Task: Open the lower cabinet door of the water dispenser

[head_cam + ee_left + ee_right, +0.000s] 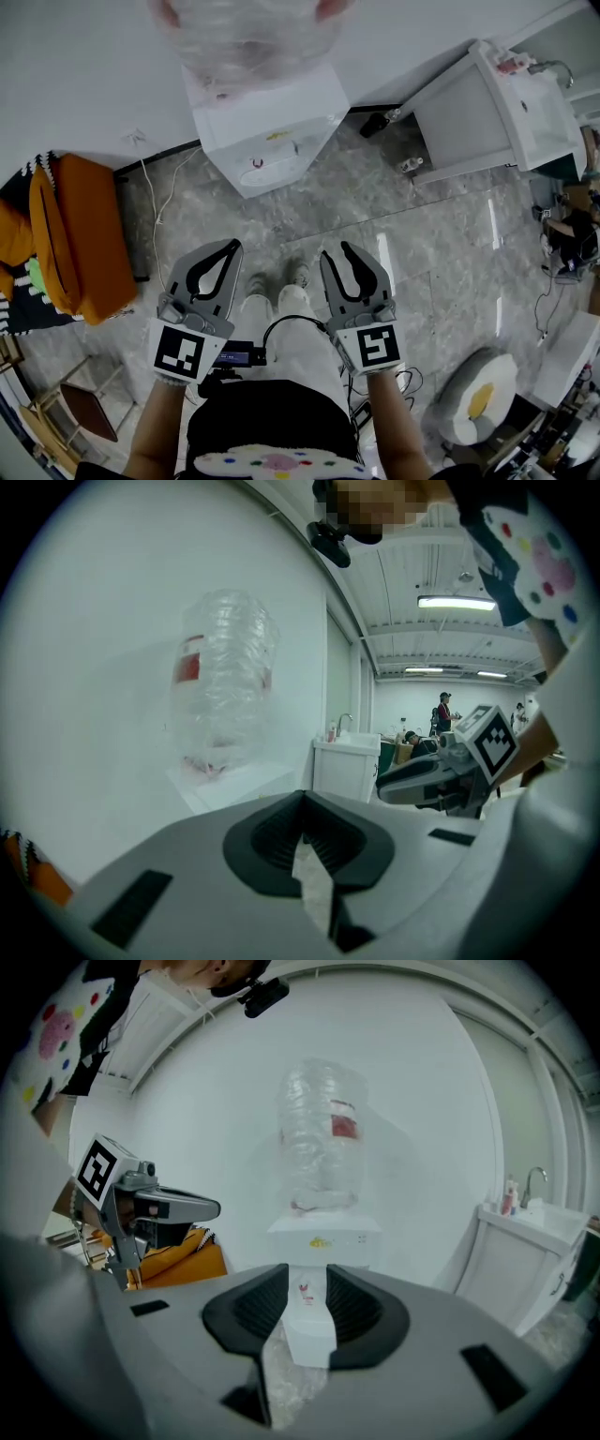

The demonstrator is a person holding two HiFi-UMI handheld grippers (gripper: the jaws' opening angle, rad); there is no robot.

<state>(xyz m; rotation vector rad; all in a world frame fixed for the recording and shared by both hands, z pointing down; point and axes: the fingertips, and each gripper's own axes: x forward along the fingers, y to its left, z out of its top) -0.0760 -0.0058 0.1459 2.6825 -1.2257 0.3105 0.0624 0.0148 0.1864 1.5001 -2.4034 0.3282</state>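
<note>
Seen from above, a person stands on a grey marbled floor (309, 216) and holds a gripper in each hand, both pointing ahead at a white wall (94, 75).

Well to the left of the left gripper (232, 246), an orange fabric item (80, 234) lies by the wall. The left gripper's jaw tips meet, and nothing is between them.

Ahead of both grippers, roughly midway between them and well apart from either, the water dispenser (267, 131) stands against the wall. It is a white box-shaped cabinet. A clear, crinkled plastic bottle (248, 37) with a red label sits upside down on top. A small yellow mark shows near the top of its front, with a recessed tap area just below.

The right gripper (337, 249) is partly open and holds nothing. Its own view lines up with the dispenser's front. The lower front (309, 1326) shows between the jaws as a plain white panel. Its door seam cannot be made out.

Ahead and to the right of the right gripper stands a white sink cabinet (487, 108) with a tap.
</note>
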